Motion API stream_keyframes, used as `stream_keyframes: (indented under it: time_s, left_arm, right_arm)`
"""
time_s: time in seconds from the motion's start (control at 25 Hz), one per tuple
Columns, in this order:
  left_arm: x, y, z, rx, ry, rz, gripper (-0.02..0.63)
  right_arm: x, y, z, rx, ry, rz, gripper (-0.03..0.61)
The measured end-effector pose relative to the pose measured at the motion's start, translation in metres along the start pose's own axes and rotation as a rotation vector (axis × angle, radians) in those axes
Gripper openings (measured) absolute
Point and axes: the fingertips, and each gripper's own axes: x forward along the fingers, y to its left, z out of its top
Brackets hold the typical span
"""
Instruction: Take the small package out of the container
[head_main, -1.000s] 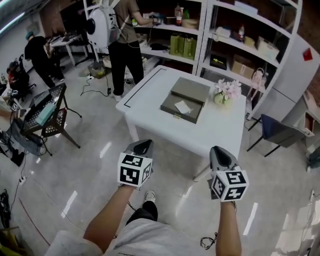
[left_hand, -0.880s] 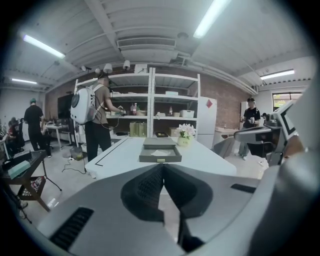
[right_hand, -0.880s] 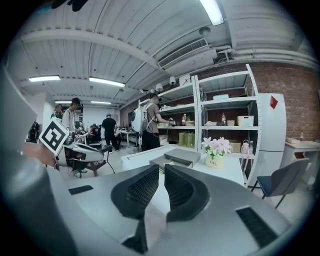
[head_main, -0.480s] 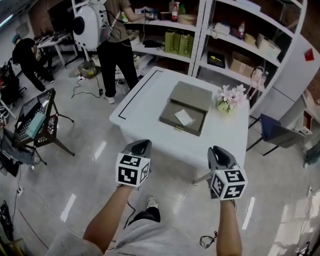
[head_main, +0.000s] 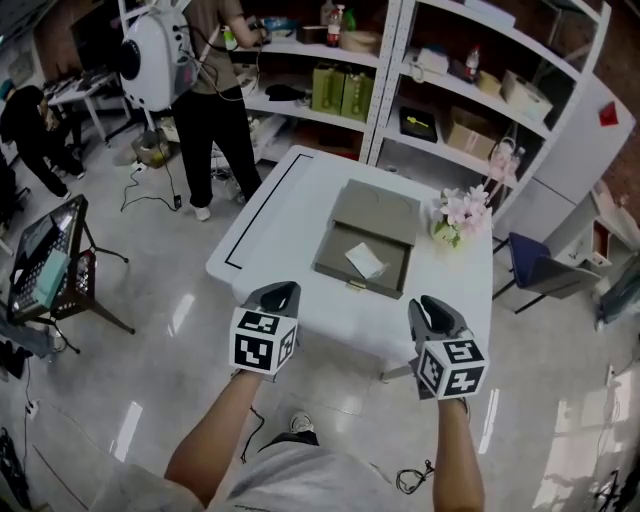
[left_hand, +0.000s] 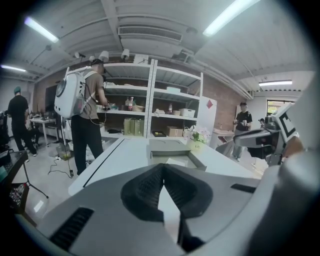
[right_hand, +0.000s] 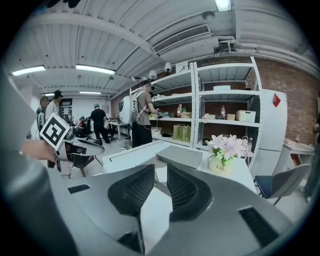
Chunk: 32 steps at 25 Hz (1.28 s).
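Observation:
An open grey box, the container (head_main: 351, 279), lies on the white table (head_main: 290, 215) with its lid (head_main: 378, 208) set behind it. A small white package (head_main: 365, 260) rests inside, slightly askew. Both grippers hover over the floor short of the table's near edge, pointing at the box. My left gripper (head_main: 281, 293) is shut and empty, its pads meeting at the tips (left_hand: 161, 168). My right gripper (head_main: 427, 311) is open; its jaws have just been opening, and nothing sits in the gap (right_hand: 160, 175). The left gripper view shows the container (left_hand: 199, 162) straight ahead.
A pot of pink flowers (head_main: 457, 214) stands at the table's right side, close to the box. Stocked shelves (head_main: 420, 90) rise behind the table. A person with a white backpack (head_main: 155, 60) stands at the far left. A dark chair (head_main: 545, 270) is at the right, a black cart (head_main: 50, 260) at the left.
Both grippers and the view have advanced toward the table, so the box and package now lie nearer to the grippers. The right gripper's jaws have parted.

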Motion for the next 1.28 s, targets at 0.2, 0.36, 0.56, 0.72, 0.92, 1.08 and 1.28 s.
stream_keyframes:
  time_s: [0.2, 0.36, 0.56, 0.72, 0.92, 1.08, 1.28]
  left_arm:
    - [0.019, 0.022, 0.006, 0.001, 0.0, -0.025, 0.003]
    - [0.029, 0.035, 0.007, -0.006, 0.0, -0.038, 0.003]
    - [0.04, 0.046, 0.003, -0.008, 0.007, -0.041, 0.003]
    - [0.05, 0.056, 0.005, -0.008, 0.015, -0.035, 0.003]
    - [0.067, 0.062, 0.01, -0.002, 0.019, -0.024, 0.003]
    - [0.081, 0.068, 0.013, -0.013, 0.028, -0.004, 0.003]
    - [0.106, 0.072, 0.02, -0.027, 0.04, 0.015, 0.003]
  right_arm:
    - [0.027, 0.005, 0.005, 0.005, 0.031, 0.013, 0.098]
    - [0.045, 0.006, 0.006, -0.003, 0.059, 0.02, 0.109]
    - [0.067, 0.003, -0.003, -0.045, 0.118, 0.046, 0.129]
    - [0.087, 0.0, -0.008, -0.1, 0.185, 0.076, 0.141]
    - [0.116, -0.008, -0.015, -0.148, 0.262, 0.132, 0.158]
    - [0.14, -0.009, -0.024, -0.198, 0.321, 0.209, 0.167]
    - [0.164, -0.015, -0.035, -0.257, 0.378, 0.281, 0.172]
